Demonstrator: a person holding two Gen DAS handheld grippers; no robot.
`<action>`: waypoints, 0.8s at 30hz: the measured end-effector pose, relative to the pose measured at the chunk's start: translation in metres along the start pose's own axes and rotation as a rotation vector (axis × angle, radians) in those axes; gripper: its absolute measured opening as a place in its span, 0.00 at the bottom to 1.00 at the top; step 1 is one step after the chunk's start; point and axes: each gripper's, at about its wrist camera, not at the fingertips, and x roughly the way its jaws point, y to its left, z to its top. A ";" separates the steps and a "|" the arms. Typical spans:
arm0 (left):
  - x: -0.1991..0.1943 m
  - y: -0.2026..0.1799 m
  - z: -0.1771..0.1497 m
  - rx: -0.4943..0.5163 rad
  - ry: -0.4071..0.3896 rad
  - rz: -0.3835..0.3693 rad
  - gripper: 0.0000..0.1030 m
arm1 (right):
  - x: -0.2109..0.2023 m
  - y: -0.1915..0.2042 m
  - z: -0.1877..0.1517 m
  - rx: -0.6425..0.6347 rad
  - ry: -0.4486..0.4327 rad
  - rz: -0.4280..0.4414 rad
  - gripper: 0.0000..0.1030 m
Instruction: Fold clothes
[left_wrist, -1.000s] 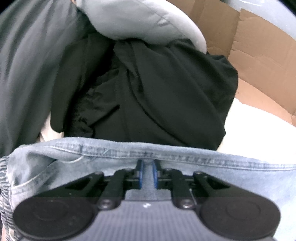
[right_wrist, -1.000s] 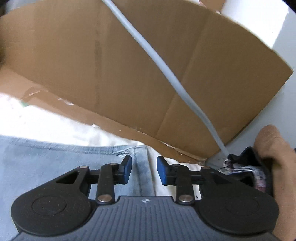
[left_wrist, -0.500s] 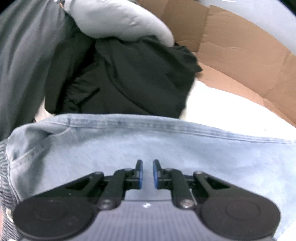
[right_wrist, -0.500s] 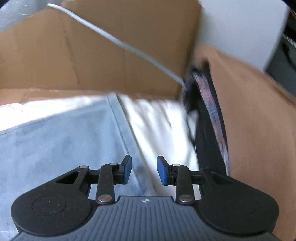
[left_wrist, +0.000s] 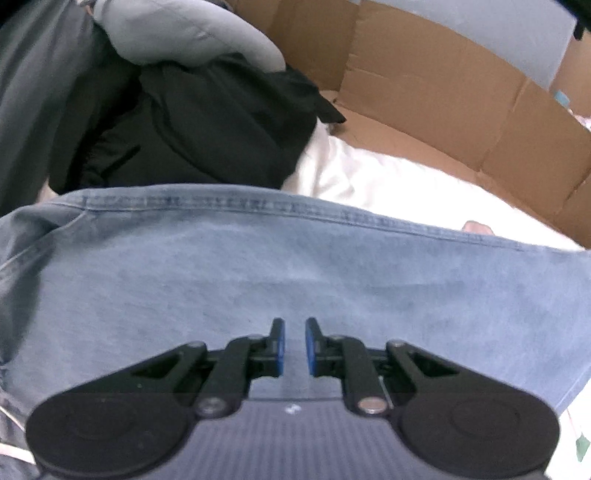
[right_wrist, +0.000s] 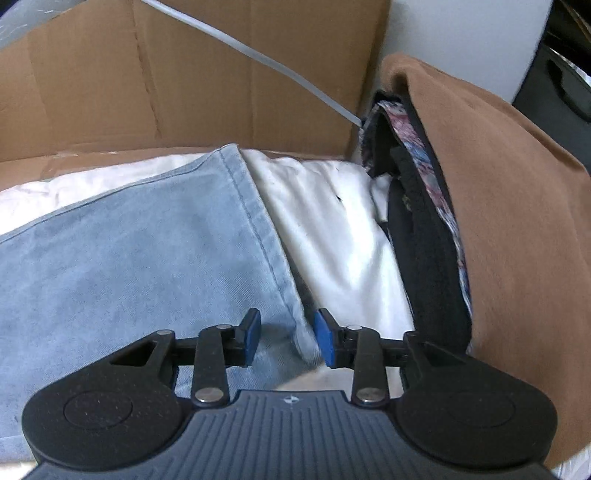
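Both grippers point steeply down over a spread of pale blue denim. The left gripper (left_wrist: 294, 345) hangs above the flat middle of the jeans (left_wrist: 258, 280); its 2 blue pads stand close together with only a narrow slit between them, and whether any cloth is pinched there cannot be told. The right gripper (right_wrist: 286, 338) sits at the jeans' stitched side edge (right_wrist: 255, 221), and its jaws have just been opening: they now stand clearly apart, with the hem edge lying between them and neither pad pressing it.

The jeans lie flat on a white sheet (right_wrist: 332, 229), light-washed and smooth, a double-stitched seam (left_wrist: 229, 203) running across the far side in the left wrist view.

Beyond that seam sits a heap of black clothing (left_wrist: 207, 125) with a pale grey garment (left_wrist: 184, 33) on top and dark grey cloth (left_wrist: 33, 92) to the left. In the right wrist view a brown garment (right_wrist: 517, 229) rises just right of the sheet, with a black-edged patterned piece (right_wrist: 424, 206) tucked against it. Cardboard walls (right_wrist: 184, 81) close off the far side, crossed by a grey cable (right_wrist: 280, 70).
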 end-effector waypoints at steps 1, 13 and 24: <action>-0.001 -0.002 -0.001 0.009 0.003 0.003 0.12 | -0.002 -0.001 -0.002 0.010 -0.001 0.001 0.39; 0.012 -0.009 -0.006 0.019 0.016 0.008 0.12 | -0.002 -0.022 -0.036 0.224 -0.024 0.124 0.48; 0.013 0.003 -0.012 -0.019 0.009 0.026 0.12 | -0.008 -0.025 -0.026 0.178 -0.081 0.081 0.01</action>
